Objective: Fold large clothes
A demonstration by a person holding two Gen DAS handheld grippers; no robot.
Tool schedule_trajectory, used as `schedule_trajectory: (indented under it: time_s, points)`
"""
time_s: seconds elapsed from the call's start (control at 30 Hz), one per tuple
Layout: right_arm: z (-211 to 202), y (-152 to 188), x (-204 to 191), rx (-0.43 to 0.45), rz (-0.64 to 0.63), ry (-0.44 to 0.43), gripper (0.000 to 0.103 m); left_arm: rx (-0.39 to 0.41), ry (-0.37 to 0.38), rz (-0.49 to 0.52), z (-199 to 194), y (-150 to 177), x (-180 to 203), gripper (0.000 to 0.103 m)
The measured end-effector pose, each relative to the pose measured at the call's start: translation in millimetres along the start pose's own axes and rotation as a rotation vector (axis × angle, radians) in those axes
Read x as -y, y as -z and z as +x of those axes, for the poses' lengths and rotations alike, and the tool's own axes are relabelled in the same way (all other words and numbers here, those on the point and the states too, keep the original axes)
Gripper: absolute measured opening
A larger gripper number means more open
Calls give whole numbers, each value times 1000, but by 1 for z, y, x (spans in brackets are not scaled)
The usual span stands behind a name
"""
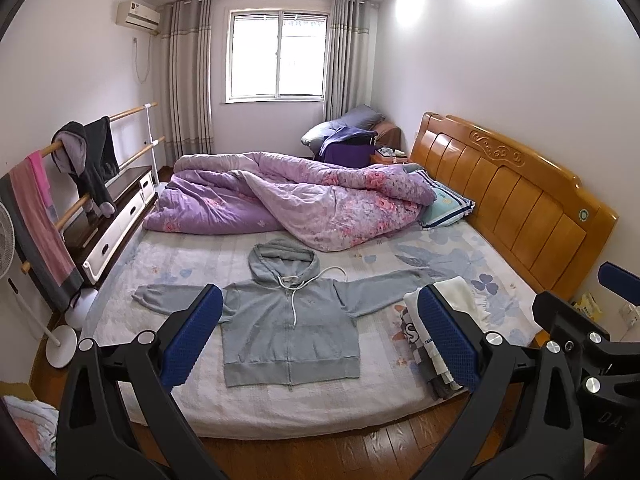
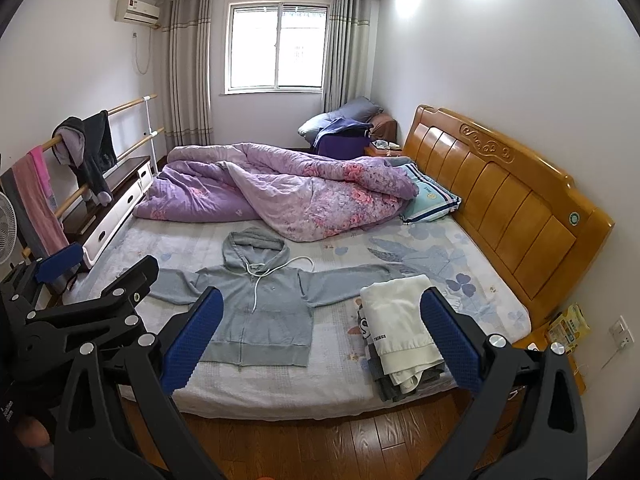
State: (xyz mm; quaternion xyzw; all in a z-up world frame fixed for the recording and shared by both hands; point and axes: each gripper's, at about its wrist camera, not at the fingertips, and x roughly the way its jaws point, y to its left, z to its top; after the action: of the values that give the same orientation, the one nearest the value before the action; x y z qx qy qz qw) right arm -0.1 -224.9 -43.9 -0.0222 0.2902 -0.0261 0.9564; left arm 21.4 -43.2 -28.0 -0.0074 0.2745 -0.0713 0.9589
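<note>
Grey hoodie (image 1: 290,332) lies flat and face up on the bed (image 1: 280,404), sleeves spread to both sides, zip closed, hood smoothed out at the far end and a white drawcord curling off toward one sleeve. The knit looks soft and slightly fuzzy, with ribbed bands at hem and cuffs. In the left wrist view it sits between and beyond the two blue pads of the left gripper (image 1: 320,336), whose jaws stand wide apart, holding nothing. The pads are rectangular, with a fine dimpled rubber grain, on black rigid arms with silver bolts.

In the right wrist view the right gripper (image 2: 320,340) is likewise spread wide and empty, and the hoodie (image 2: 260,316) falls beyond its left pad, while a stack of folded clothes (image 2: 404,344) sits just inside its right pad. That stack is topped by a smooth cream piece over grey and printed layers; the left view shows only its edge behind a pad.

A rumpled quilted duvet (image 1: 288,200) in purple with pink flowers lies past the hoodie, beside a glossy wooden headboard (image 1: 512,200). Each view catches the other gripper at its border. Only the right view shows a yellow packet (image 2: 570,326) clearly near the wall socket.
</note>
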Motion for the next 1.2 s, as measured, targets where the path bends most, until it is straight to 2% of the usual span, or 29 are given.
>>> schedule_trajectory:
  time_s: [1.2]
  points:
    - [-1,6,4,-14,23,7,95,-17,0,-4,2,-4,4,98]
